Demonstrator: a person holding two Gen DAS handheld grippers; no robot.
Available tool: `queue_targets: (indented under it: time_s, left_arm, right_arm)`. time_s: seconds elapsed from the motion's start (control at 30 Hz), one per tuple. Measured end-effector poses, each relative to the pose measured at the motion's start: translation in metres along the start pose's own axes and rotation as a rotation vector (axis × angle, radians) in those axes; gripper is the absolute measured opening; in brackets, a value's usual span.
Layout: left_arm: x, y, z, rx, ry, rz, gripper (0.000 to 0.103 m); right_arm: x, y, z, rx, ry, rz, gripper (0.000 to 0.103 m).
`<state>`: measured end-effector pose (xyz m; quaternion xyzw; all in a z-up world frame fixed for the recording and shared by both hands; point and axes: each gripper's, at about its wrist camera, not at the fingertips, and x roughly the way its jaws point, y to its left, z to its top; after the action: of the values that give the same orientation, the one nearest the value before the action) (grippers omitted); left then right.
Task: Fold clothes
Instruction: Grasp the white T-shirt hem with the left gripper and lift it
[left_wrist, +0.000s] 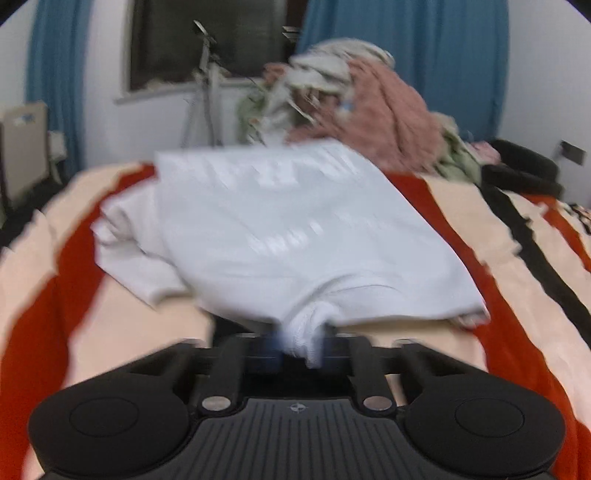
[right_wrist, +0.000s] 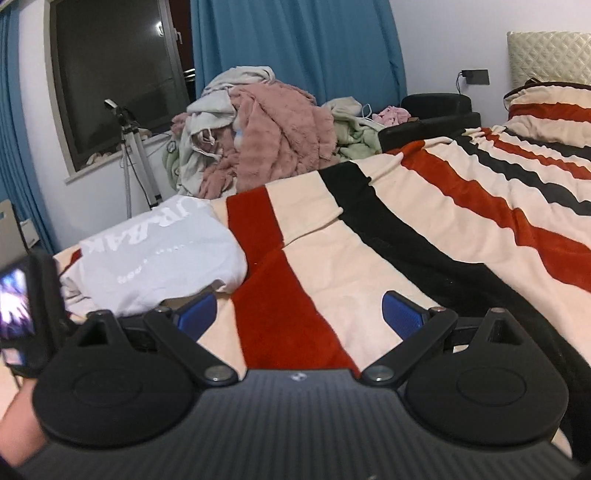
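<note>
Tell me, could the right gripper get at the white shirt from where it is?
Probably yes: the right gripper is open, and the white shirt lies just beyond its left finger, with only striped blanket around.

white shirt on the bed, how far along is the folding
Partly done: the white shirt already lies doubled over on the striped blanket, one sleeve bunched at its left. In hand: the left tool is shut on its near edge; the right tool is open, holding nothing. Left: finishing this fold, then the heap of clothes behind.
</note>
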<state>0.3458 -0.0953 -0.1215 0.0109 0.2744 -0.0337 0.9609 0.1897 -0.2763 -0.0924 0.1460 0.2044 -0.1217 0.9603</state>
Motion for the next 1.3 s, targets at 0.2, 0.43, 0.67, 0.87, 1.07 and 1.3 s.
queue_targets:
  time_s: [0.2, 0.43, 0.67, 0.87, 1.07, 1.3]
  left_arm:
    - [-0.079, 0.028, 0.010, 0.007, -0.145, -0.049, 0.010]
    - [-0.195, 0.058, -0.014, -0.020, -0.190, -0.103, 0.009]
    - [-0.278, 0.093, -0.054, -0.083, -0.210, -0.163, 0.009]
    - [-0.309, 0.126, -0.076, -0.198, -0.199, -0.208, 0.010]
    - [-0.320, 0.151, -0.088, -0.285, -0.192, -0.224, 0.010]
    - [-0.304, 0.143, -0.089, -0.257, -0.169, -0.189, 0.011]
  right_arm:
    - [0.007, -0.004, 0.002, 0.049, -0.039, -0.005, 0.098]
    - [-0.021, 0.025, -0.008, -0.063, -0.102, 0.076, 0.098]
    - [-0.078, 0.053, -0.025, -0.219, -0.138, 0.158, 0.098]
    - [-0.126, 0.089, -0.036, -0.324, -0.097, 0.329, 0.098]
    - [-0.135, 0.141, -0.080, -0.576, -0.042, 0.436, 0.098]
    - [-0.097, 0.146, -0.082, -0.489, 0.005, 0.356, 0.098]
